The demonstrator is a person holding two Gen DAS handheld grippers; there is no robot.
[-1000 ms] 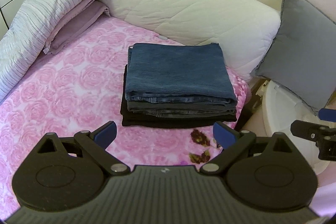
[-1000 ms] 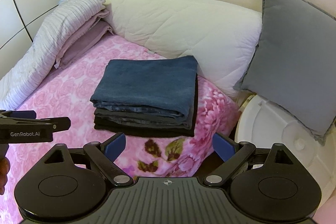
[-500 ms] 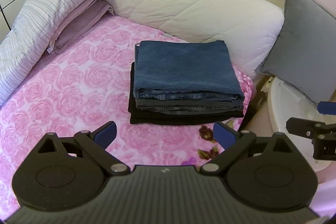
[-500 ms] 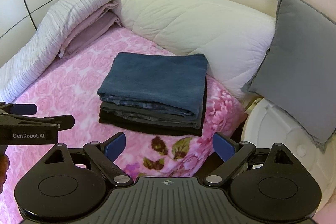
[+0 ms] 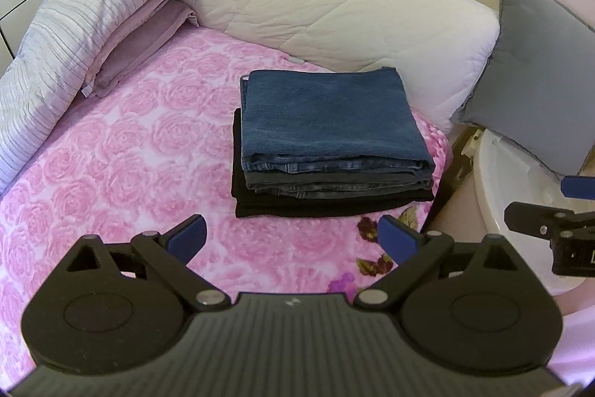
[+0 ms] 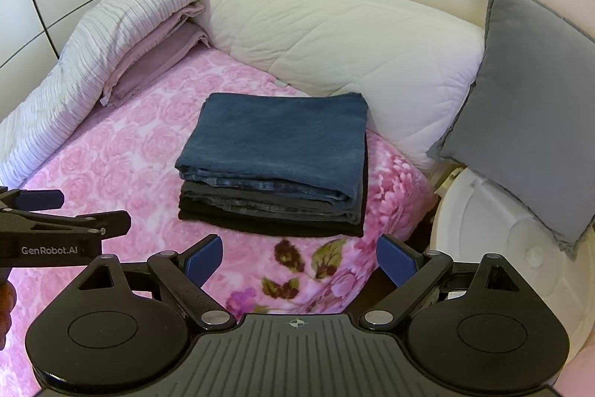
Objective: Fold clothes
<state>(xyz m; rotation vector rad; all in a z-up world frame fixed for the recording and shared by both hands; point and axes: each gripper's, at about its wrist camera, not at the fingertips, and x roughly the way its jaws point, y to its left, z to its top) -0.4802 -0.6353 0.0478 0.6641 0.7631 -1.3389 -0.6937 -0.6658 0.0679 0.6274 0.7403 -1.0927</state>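
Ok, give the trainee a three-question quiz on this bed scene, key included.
1. True or false: the left gripper is shut on the jeans.
2. Which lies at the bottom of the stack? A. blue jeans B. black garment C. grey cushion
3. Fill in: the stack rests on the ____ blanket.

Key:
1. False; both it and the right gripper are open, fingers apart, holding nothing.
2. B; the black garment lies under the other folded pieces.
3. Pink.

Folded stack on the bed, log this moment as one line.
folded stack: on pink blanket, untouched | left tongs: open, empty | right tongs: open, empty
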